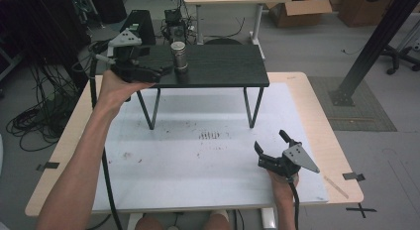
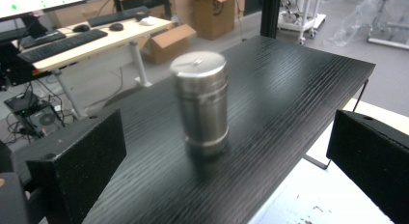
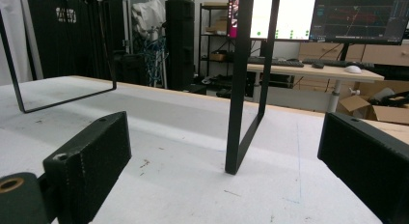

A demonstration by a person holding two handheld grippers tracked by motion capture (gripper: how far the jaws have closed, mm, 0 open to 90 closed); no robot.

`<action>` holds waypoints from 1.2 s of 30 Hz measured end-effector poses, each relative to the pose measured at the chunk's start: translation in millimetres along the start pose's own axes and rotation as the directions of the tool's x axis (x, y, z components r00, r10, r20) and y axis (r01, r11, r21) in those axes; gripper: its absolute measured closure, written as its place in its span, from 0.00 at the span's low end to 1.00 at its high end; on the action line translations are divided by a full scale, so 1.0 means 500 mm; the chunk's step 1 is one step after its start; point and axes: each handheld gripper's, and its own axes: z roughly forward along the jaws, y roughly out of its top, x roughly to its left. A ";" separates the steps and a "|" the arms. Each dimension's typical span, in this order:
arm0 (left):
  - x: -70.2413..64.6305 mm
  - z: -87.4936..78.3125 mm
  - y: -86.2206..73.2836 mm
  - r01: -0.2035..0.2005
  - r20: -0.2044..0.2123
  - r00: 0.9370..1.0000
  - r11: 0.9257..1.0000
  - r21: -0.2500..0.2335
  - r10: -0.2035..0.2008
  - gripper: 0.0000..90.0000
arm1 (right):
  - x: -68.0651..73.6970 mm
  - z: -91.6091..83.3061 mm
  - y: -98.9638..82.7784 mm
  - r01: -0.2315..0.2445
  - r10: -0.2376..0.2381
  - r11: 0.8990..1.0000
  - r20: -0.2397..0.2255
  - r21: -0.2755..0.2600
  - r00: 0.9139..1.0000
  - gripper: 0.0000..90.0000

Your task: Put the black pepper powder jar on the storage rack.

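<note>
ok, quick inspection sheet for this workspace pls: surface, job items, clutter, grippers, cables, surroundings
Surface: white mat on a light wood table, scuffed with dark marks near the middle.
Job's things: steel canister upright on the black shelf, which stands on thin metal legs on the mat.
Clutter: nothing seen on the mat or shelf besides the canister.
Grippers: left gripper open, level with the shelf top, jaws aimed at the canister, not touching it. Right gripper open, low over the mat, holding nothing.
Cables: one trails from each gripper; loose bundle on the floor to the left.
Surroundings: desks, monitors, cardboard boxes, black frame post.
</note>
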 end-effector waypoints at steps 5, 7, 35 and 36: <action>0.006 -0.048 -0.029 0.015 -0.023 1.000 0.999 -0.032 -0.016 0.01 | 0.000 0.000 0.000 -0.002 0.002 1.000 0.000 -0.001 1.000 0.05; 0.005 -0.064 -0.043 0.019 -0.029 0.999 0.999 -0.040 -0.021 0.01 | 0.000 0.000 0.000 -0.001 0.001 1.000 0.001 -0.003 1.000 0.05; 0.023 -0.164 -0.270 0.104 -0.132 0.985 0.992 -0.069 -0.112 0.01 | 0.000 -0.002 -0.001 -0.001 0.001 1.000 0.003 -0.008 1.000 0.05; 0.024 -0.165 -0.279 0.107 -0.138 0.984 0.992 -0.070 -0.116 0.01 | 0.001 -0.002 -0.001 -0.001 0.001 1.000 0.003 -0.007 1.000 0.05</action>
